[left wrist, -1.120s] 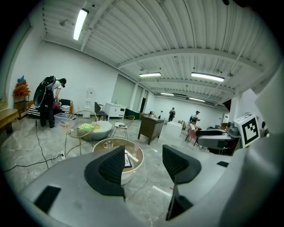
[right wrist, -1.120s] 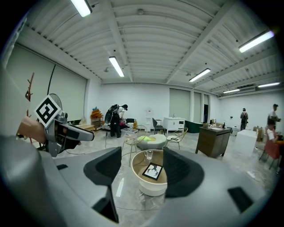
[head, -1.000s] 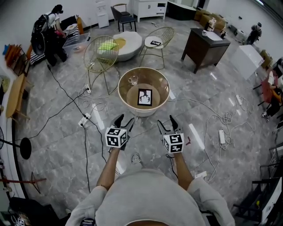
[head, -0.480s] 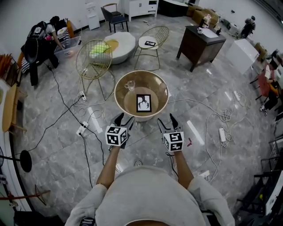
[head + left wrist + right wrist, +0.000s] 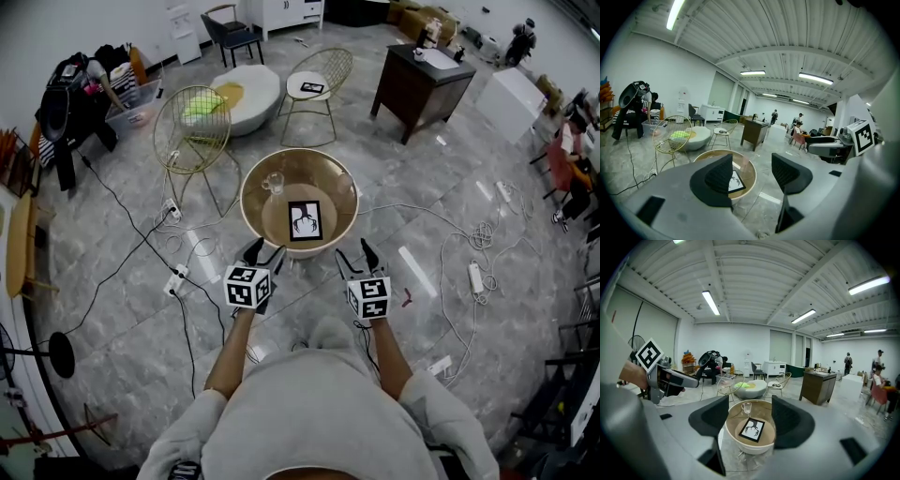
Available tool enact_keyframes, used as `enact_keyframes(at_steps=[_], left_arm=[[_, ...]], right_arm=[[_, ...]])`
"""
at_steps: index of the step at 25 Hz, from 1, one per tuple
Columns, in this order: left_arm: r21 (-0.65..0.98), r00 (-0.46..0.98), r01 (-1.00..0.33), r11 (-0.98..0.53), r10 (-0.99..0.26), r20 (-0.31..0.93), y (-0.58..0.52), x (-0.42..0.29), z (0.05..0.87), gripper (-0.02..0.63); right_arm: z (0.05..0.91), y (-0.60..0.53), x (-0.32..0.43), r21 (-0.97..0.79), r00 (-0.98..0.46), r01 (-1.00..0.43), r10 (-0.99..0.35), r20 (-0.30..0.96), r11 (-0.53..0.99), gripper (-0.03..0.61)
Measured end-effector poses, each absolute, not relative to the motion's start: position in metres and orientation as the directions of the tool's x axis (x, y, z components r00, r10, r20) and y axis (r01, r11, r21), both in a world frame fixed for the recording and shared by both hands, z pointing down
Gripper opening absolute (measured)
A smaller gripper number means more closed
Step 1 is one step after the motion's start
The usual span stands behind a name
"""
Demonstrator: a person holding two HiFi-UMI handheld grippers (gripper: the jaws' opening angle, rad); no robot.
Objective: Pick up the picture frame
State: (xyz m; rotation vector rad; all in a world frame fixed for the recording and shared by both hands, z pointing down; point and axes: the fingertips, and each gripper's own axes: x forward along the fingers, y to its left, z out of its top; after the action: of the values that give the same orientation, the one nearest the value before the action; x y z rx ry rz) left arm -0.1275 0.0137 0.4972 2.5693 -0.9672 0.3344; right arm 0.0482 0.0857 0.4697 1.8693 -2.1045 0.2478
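The picture frame (image 5: 304, 220) is black with a white print of a dark branching figure. It lies flat in the middle of a round glass-topped table (image 5: 258, 180), also seen as the frame (image 5: 751, 429) in the right gripper view and the frame (image 5: 736, 181) partly behind a jaw in the left gripper view. My left gripper (image 5: 264, 254) and right gripper (image 5: 354, 257) hover side by side just short of the table's near rim. Both are open with nothing between the jaws, left gripper (image 5: 751, 172), right gripper (image 5: 749, 417).
A clear glass mug (image 5: 276, 181) stands on the table's far left part. Beyond are two gold wire chairs (image 5: 194, 129), a white pouf (image 5: 246, 91) and a dark wooden desk (image 5: 425, 77). Cables and power strips (image 5: 476, 277) trail over the grey floor. People are at the room's edges.
The view has drifted forward and the table sits slightly nearer my grippers. Both grippers stay open in much the same pose.
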Motion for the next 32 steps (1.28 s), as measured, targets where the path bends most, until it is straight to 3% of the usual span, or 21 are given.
enact_keyframes(at_steps=[19,32], left_arm=[[0.260,0.726,-0.677,-0.689,-0.567,0.389,-0.065,-0.080,0.518,0.253],[0.271,0.661,-0.744,-0.611,-0.612,0.434,-0.145,-0.056,0.525,0.253]], right_arm=[[0.497,0.004,0.087,0.027,-0.116,-0.990,-0.923,0.368,0.135,0.267],[0.510,-0.090,0.117,-0.006,-0.211,-0.974,-0.887,0.411,0.229,0.267]])
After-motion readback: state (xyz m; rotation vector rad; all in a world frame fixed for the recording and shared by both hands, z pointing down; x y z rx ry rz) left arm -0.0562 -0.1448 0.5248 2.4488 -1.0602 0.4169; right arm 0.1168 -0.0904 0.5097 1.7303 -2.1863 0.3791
